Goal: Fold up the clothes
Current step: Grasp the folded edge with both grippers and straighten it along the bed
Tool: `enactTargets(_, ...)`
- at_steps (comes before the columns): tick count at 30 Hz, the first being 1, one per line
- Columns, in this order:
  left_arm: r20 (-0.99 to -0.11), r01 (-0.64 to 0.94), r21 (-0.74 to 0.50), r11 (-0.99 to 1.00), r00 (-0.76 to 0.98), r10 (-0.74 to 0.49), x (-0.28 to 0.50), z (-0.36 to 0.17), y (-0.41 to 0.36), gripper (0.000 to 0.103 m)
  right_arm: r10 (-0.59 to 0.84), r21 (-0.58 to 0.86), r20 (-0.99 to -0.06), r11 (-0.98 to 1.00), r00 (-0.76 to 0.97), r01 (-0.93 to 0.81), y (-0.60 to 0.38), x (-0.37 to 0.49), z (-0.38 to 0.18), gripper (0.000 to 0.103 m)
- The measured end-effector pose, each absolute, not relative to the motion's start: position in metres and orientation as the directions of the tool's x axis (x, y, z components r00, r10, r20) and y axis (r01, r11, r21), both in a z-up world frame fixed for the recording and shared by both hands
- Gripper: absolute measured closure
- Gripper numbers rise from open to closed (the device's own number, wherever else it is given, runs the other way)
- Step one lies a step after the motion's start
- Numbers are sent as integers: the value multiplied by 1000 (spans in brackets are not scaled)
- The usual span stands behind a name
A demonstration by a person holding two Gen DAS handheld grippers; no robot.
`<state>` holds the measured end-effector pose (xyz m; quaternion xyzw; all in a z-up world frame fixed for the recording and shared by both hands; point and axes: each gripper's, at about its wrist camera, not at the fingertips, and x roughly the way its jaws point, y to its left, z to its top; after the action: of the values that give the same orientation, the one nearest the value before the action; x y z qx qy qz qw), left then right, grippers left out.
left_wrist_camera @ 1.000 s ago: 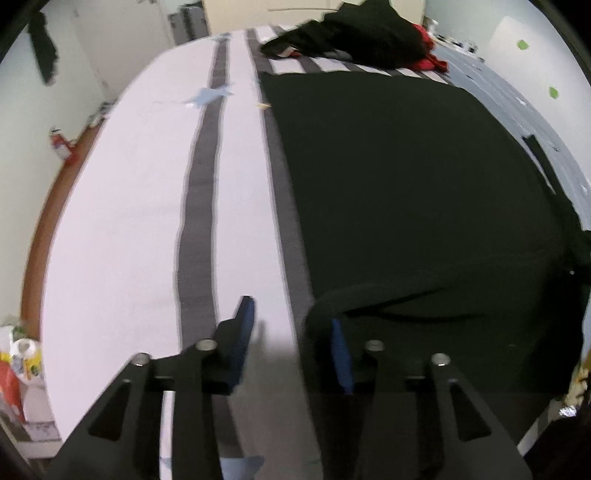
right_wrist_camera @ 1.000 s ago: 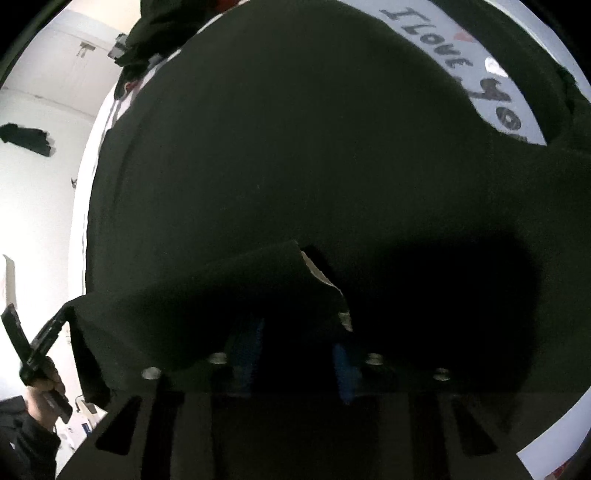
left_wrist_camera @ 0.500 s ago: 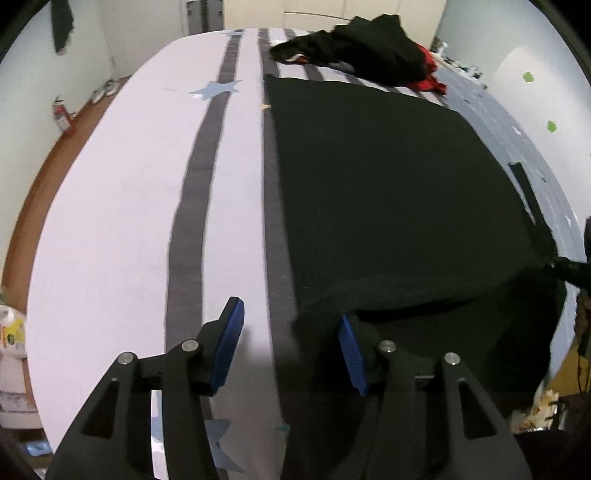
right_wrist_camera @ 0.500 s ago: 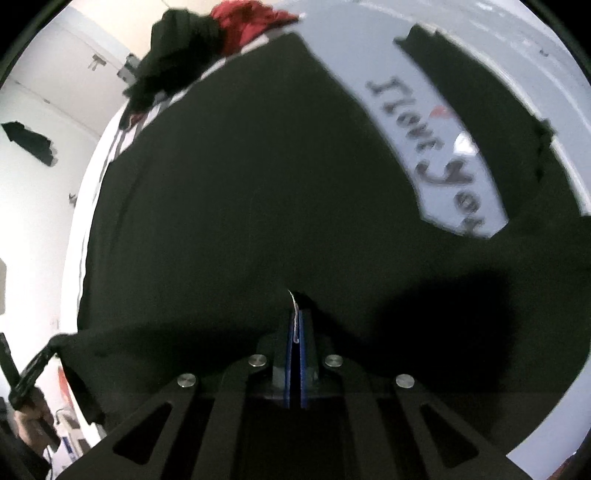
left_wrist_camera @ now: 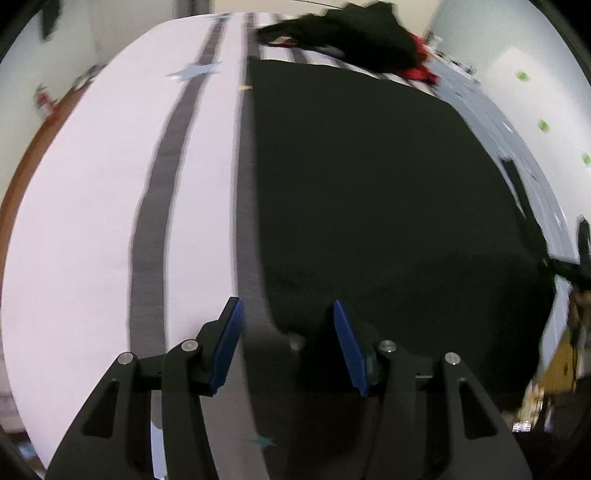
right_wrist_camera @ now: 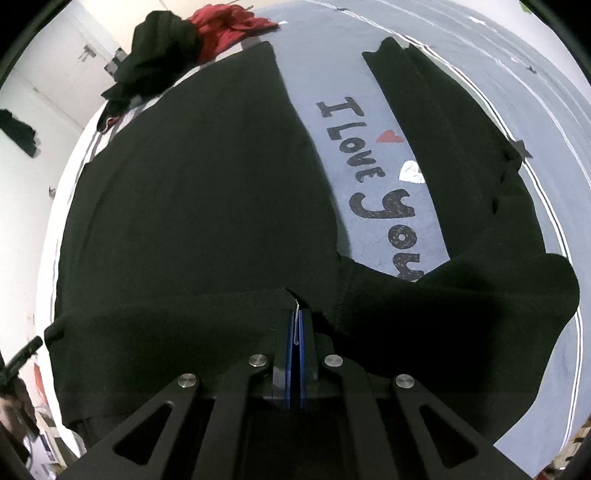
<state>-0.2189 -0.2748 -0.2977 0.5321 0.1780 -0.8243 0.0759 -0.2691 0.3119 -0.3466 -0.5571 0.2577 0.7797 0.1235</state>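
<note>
1. Your right gripper (right_wrist_camera: 295, 325) is now clamped on the near edge of the black garment (right_wrist_camera: 207, 206). A second ago its blue pads stood apart under the cloth; now they meet, with the fabric and a small white tag pinched between them.
2. Your left gripper (left_wrist_camera: 286, 332) has just been opening a little and grips nothing. Its jaws stand apart over the garment's near left corner (left_wrist_camera: 291, 332), with the cloth edge lying between the pads, not pressed.
3. The black garment lies spread flat on the bed (left_wrist_camera: 92, 206), covering the side right of the grey stripes (left_wrist_camera: 159, 206).
4. In the right view, more of the blue cover with the "I Love You" lettering (right_wrist_camera: 369, 173) shows than a second ago, and a sleeve (right_wrist_camera: 461, 147) lies beyond it.
5. The heap of black and red clothes (left_wrist_camera: 354, 33) stays at the far end of the bed.
</note>
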Motion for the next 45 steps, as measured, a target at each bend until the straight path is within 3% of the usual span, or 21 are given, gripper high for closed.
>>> enactTargets(6,-947,272,-19,-962,-312,-69,-239,-329,-264,55,-105,265,-936,-839,-337,-476,319,-257,-347,101)
enactTargets(12,-901,435,76,-897,-357,-249,-251,-316,-298,57,-58,226,-946,-823,-318,-522,334,-251,-350,102)
enactTargets(20,-906,432,-130,-892,-417,-70,-223,-305,-289,57,-162,349,-907,-808,-390,-476,329,-245,-346,101)
enactTargets(23,-915,399,-154,-904,-402,-21,-217,-311,-272,57,-189,383,-887,-810,-421,-444,316,-251,-344,99)
enactTargets(25,-928,368,-101,-924,-370,-46,-222,-322,-260,57,-209,398,-882,-810,-422,-430,309,-257,-347,99)
enactTargets(28,-941,399,-2,-917,-310,-133,-231,-337,-259,48,-218,384,-895,-821,-390,-422,301,-265,-357,99)
enactTargets(34,-917,499,23,-866,-335,-217,-217,-316,-257,46,-123,298,-925,-820,-358,-489,323,-255,-367,99)
enactTargets(38,-919,513,-36,-857,-354,-174,-186,-300,-239,46,-126,323,-918,-788,-375,-525,340,-249,-367,100)
enactTargets(40,-923,508,-61,-859,-356,-145,-176,-293,-228,46,-157,353,-907,-788,-390,-504,335,-249,-364,93)
enactTargets(42,-930,490,-83,-868,-352,-110,-159,-290,-209,46,-206,402,-890,-778,-407,-483,330,-246,-361,69)
enactTargets(45,-942,459,-104,-882,-329,-60,-138,-292,-180,46,-268,447,-871,-777,-411,-443,317,-238,-360,58)
